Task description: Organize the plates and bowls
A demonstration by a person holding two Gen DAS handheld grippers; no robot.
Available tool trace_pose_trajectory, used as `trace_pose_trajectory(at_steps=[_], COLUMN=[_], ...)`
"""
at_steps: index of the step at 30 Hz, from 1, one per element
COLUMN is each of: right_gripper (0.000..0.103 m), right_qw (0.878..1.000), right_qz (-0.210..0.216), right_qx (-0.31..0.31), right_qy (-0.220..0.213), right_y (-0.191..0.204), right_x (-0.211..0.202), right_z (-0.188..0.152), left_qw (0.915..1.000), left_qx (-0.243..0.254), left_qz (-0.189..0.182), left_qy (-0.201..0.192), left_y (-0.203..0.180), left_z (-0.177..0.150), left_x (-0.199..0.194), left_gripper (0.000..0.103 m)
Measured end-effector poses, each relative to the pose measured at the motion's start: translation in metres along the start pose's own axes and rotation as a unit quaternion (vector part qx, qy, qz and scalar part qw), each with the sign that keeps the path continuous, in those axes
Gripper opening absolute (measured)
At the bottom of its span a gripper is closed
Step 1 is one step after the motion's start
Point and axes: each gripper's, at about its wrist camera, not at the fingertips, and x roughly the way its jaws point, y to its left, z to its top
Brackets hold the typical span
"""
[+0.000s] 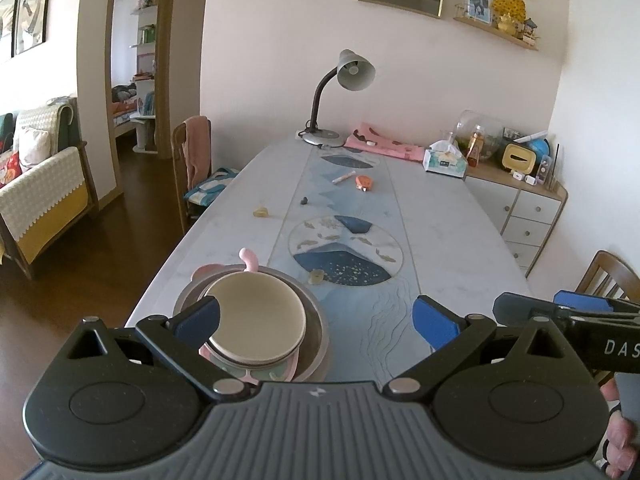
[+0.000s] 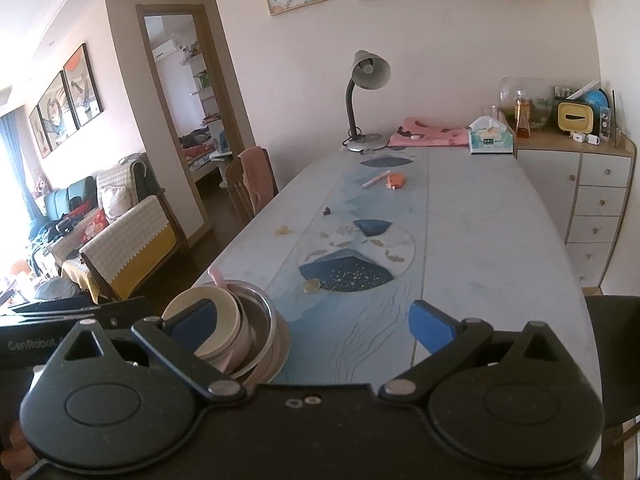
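Observation:
A stack of dishes stands at the near left of the table (image 1: 440,232): a cream bowl (image 1: 256,316) on top, a pink dish (image 1: 248,264) with a handle, and a steel bowl (image 1: 316,320) beneath. The stack also shows in the right wrist view (image 2: 224,320), with the steel bowl (image 2: 264,316) around the cream bowl (image 2: 200,304). My left gripper (image 1: 316,320) is open and empty, its left finger (image 1: 198,320) over the cream bowl's rim. My right gripper (image 2: 312,324) is open and empty, to the right of the stack; it also appears at the left view's right edge (image 1: 560,308).
A desk lamp (image 1: 340,92), pink cloth (image 1: 384,146), tissue box (image 1: 444,160), a pen (image 1: 344,178), an orange tape measure (image 1: 364,182) and small bits lie farther along the table. A cabinet (image 1: 528,208) stands right; chairs (image 1: 192,160) flank the table.

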Motion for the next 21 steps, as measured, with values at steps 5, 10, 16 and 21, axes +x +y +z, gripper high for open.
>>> trace_pose_trajectory(at_steps=[5, 10, 16, 21], right_gripper=[0.103, 0.103, 0.103, 0.103], right_qw=[1.000, 1.000, 1.000, 0.999], right_qz=[0.000, 0.004, 0.011, 0.024], right_qx=[-0.001, -0.007, -0.015, -0.028], right_qy=[0.005, 0.012, 0.020, 0.028], right_y=[0.000, 0.004, 0.013, 0.024], right_x=[0.001, 0.003, 0.008, 0.014], right_z=[0.001, -0.001, -0.001, -0.001], left_qw=[1.0000, 0.9998, 0.9994, 0.9988], left_qx=[0.001, -0.004, -0.016, -0.023], left_qz=[0.005, 0.014, 0.025, 0.035], left_qy=[0.004, 0.015, 0.019, 0.024], left_y=[-0.001, 0.002, 0.012, 0.021], left_z=[0.001, -0.001, -0.004, -0.008], left_x=[0.002, 0.006, 0.005, 0.002], left_gripper=[0.103, 0.103, 0.103, 0.103])
